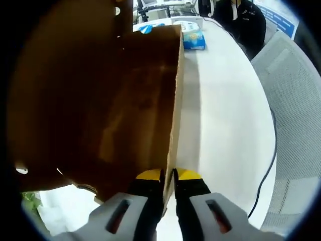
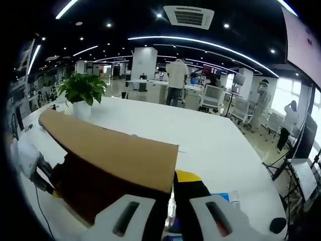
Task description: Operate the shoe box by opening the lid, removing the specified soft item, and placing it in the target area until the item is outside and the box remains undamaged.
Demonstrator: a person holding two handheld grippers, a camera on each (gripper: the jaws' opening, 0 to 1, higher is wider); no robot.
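The left hand-held gripper (image 1: pixel 168 176) sits at 6 o'clock in the left gripper view. Its jaws are pinched tight on the thin edge of a brown cardboard lid (image 1: pixel 100 115). The lid fills the view from 9 o'clock up to 12 o'clock. It stands up off the white worktop (image 1: pixel 225 100).

The right hand-held gripper (image 2: pixel 170 188) is at 6 o'clock in the right gripper view. Its jaws are squeezed on an edge of the same brown lid (image 2: pixel 120 150), which runs off toward 9 o'clock.

So I think the lid is being lifted, and the opening step is under way. The soft thing cannot be seen, so it is likely inside the box. Taking it out and putting it down is still left to do.

A small blue box (image 1: pixel 193 41) lies near 12 o'clock, and a green plant (image 2: pixel 83 90) stands at 10 o'clock.
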